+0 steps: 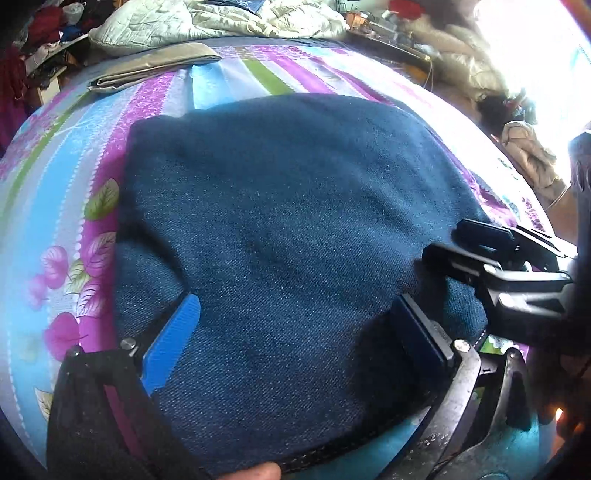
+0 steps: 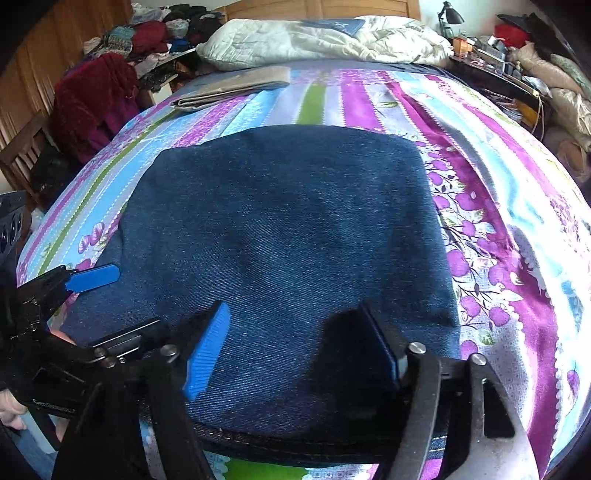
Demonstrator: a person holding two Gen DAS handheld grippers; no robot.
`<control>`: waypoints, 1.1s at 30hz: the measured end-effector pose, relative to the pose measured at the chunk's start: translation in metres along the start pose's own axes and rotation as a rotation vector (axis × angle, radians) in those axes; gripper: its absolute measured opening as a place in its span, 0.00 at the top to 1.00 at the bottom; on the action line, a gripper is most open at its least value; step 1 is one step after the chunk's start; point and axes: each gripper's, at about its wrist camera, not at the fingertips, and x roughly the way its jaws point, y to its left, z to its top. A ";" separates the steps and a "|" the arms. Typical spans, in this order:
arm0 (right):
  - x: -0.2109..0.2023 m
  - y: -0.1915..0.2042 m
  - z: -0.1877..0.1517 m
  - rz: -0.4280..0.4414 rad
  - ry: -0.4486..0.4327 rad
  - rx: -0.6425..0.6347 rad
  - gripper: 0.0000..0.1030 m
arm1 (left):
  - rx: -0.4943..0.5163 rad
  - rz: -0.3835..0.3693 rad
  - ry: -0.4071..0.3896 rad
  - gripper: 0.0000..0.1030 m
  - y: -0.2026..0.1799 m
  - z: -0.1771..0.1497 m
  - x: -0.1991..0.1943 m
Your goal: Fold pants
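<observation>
Pants [image 2: 280,236] lie folded on bedspread [image 2: 498,206]; left claw [image 1: 295,317] and right claw [image 2: 295,347] gape above.

Home bedroom. Bed with striped floral sheet [image 2: 480,155] ahead of the tongs, rumpled white quilt [image 2: 325,40] at the far end by a wooden headboard [image 2: 321,7]. Clothes heap [image 2: 147,37] far left, desk lamp [image 2: 450,14] and cluttered shelf [image 2: 495,66] far right.

left gripper [image 1: 295,306]: black frame, silver screws | right gripper [image 2: 299,343]: same (ribbed blue pads)
</observation>
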 end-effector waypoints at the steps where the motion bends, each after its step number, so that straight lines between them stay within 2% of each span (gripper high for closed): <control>1: 0.001 0.000 0.001 0.014 0.003 -0.001 0.22 | -0.002 -0.001 0.000 0.00 0.000 0.000 0.001; 7: 0.002 -0.001 0.004 0.070 0.032 -0.013 0.15 | -0.001 -0.047 -0.019 0.00 0.005 0.002 0.001; 9: -0.007 -0.009 0.009 0.147 0.044 0.006 0.16 | 0.006 -0.075 0.000 0.00 0.010 0.005 -0.004; 10: -0.016 -0.021 0.013 0.205 0.041 0.034 0.17 | -0.012 -0.096 0.012 0.02 0.016 0.008 -0.009; 12: -0.037 -0.053 0.022 0.244 -0.001 0.083 0.17 | -0.050 -0.125 0.005 0.02 0.033 0.015 -0.022; 14: -0.047 -0.086 0.027 0.292 -0.002 0.143 0.16 | -0.083 -0.143 -0.029 0.01 0.061 0.025 -0.038; 16: -0.035 -0.126 0.034 0.386 0.073 0.228 0.16 | -0.120 -0.173 -0.016 0.01 0.089 0.033 -0.039; 18: -0.013 -0.151 0.035 0.433 0.152 0.283 0.21 | -0.187 -0.227 0.044 0.02 0.119 0.038 -0.024; 19: 0.004 -0.164 0.034 0.452 0.198 0.319 0.30 | -0.219 -0.253 0.077 0.05 0.132 0.038 -0.014; 20: 0.015 -0.171 0.032 0.481 0.232 0.345 0.32 | -0.238 -0.266 0.098 0.08 0.139 0.037 -0.006; 21: 0.026 -0.175 0.030 0.549 0.264 0.374 0.32 | -0.254 -0.284 0.122 0.14 0.146 0.037 0.004; 22: 0.036 -0.175 0.028 0.630 0.291 0.382 0.32 | -0.262 -0.308 0.134 0.15 0.147 0.036 0.008; 25: 0.059 -0.165 0.024 0.705 0.361 0.344 0.34 | -0.247 -0.381 0.133 0.15 0.137 0.036 0.011; 27: 0.068 -0.162 0.025 0.729 0.352 0.346 0.35 | -0.233 -0.403 0.142 0.16 0.130 0.039 0.016; 29: 0.076 -0.160 0.028 0.782 0.335 0.383 0.35 | -0.210 -0.391 0.141 0.16 0.122 0.043 0.022; 31: 0.084 -0.149 0.031 0.789 0.317 0.359 0.35 | -0.204 -0.379 0.137 0.15 0.117 0.048 0.027; 32: 0.086 -0.143 0.033 0.790 0.307 0.349 0.37 | -0.209 -0.380 0.131 0.14 0.117 0.049 0.028; 33: 0.088 -0.137 0.035 0.783 0.294 0.341 0.43 | -0.214 -0.379 0.125 0.14 0.117 0.049 0.028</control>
